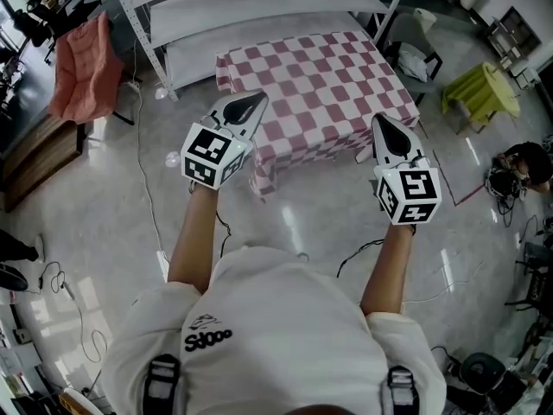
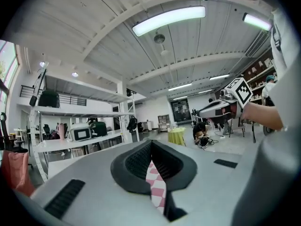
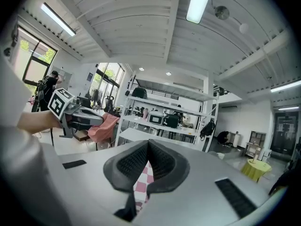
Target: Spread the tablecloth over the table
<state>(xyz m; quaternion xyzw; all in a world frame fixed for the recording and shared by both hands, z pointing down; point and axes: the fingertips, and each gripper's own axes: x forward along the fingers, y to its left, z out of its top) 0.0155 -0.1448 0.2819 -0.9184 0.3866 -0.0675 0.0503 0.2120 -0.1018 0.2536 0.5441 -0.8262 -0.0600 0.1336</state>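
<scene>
I have both grippers at the near edge of the pink-and-white checked tablecloth (image 1: 321, 80), which lies draped over the tabletop and hides it completely. Its sides hang down, and a fold drops at the near-left corner.

The left gripper (image 1: 258, 101) is at the tablecloth's near-left corner. In the left gripper view its black ribbed fingers (image 2: 136, 161) are pressed together on a narrow strip of the checked fabric, which runs down between them. The right gripper (image 1: 381, 122) is at the near-right corner. In its own view its fingers (image 3: 162, 164) are likewise clamped on a strip of the same fabric. Both grippers point roughly level towards the tabletop, and each one's marker cube faces up at me.

Beyond the far side of the tabletop stands a grey metal shelving rack (image 1: 259, 7). Well off to the tabletop's left, a salmon-pink cloth (image 1: 80, 67) hangs over a chair. To its right, well apart, is a small stand covered in yellow-green fabric (image 1: 480, 92).
</scene>
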